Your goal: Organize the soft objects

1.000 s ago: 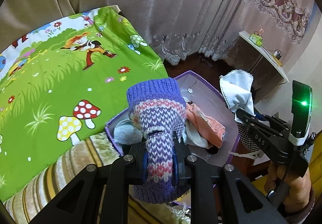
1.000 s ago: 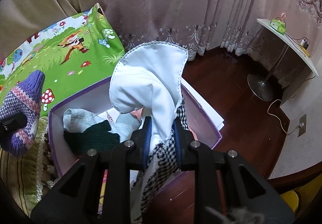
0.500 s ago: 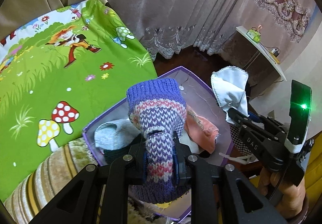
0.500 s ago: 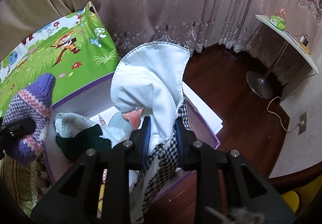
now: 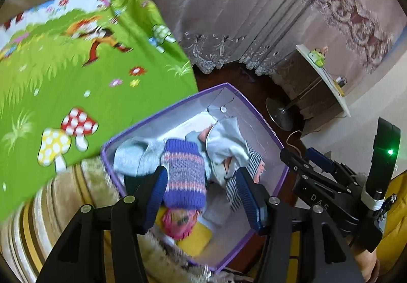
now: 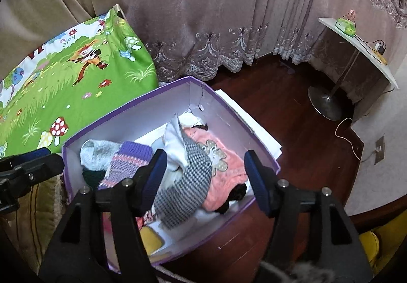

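Drop step looks done on both sides: both items lie in the purple box (image 6: 229,107), nothing is in either grip.

Left gripper (image 5: 201,194): fingers spread wide, holding nothing, hovering over the box's left half. The purple striped knit (image 5: 184,176) lies below the gap, beside the grey knit (image 5: 137,155) at the box's left end. I can't tell whether the fingers touch it.

Right gripper (image 6: 206,178): fingers spread wide, holding nothing. The white cloth (image 6: 175,140) and checked fabric (image 6: 188,176) lie mid-box, partly over the pink garment (image 6: 223,168) at the right end.

The box sits on the floor, against the edge of the green cartoon mat (image 6: 63,87).

Next, my read: lift both grippers clear of the box and look for any remaining soft item. None is visible outside the box.
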